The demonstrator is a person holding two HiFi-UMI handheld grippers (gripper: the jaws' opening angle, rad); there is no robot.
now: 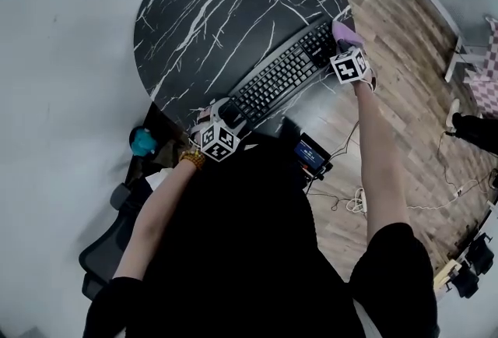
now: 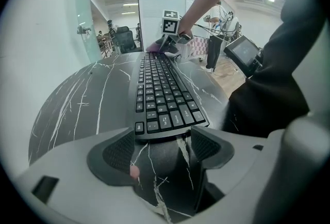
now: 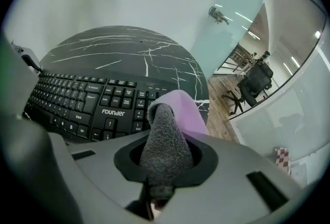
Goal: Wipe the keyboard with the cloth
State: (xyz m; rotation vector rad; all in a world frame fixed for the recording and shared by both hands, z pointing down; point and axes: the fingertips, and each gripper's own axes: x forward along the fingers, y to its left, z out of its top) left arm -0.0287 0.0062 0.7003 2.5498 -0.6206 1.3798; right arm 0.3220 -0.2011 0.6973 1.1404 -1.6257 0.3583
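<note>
A black keyboard (image 1: 280, 75) lies slanted on the near right part of the round black marble table (image 1: 210, 9). My right gripper (image 1: 342, 47) is at the keyboard's far right end, shut on a grey and purple cloth (image 1: 347, 34). In the right gripper view the cloth (image 3: 167, 135) sticks out between the jaws over the arrow keys of the keyboard (image 3: 87, 101). My left gripper (image 2: 162, 148) is open at the keyboard's (image 2: 160, 99) left end, its pads low on either side of that end with bare table between them.
The table's edge runs just behind the keyboard on the person's side, with wood floor (image 1: 389, 33) beyond the right end. A small screen device (image 1: 311, 153) hangs at the person's waist. A teal object (image 1: 142, 142) and an office chair (image 1: 109, 247) are at lower left. Cables (image 1: 354, 200) lie on the floor.
</note>
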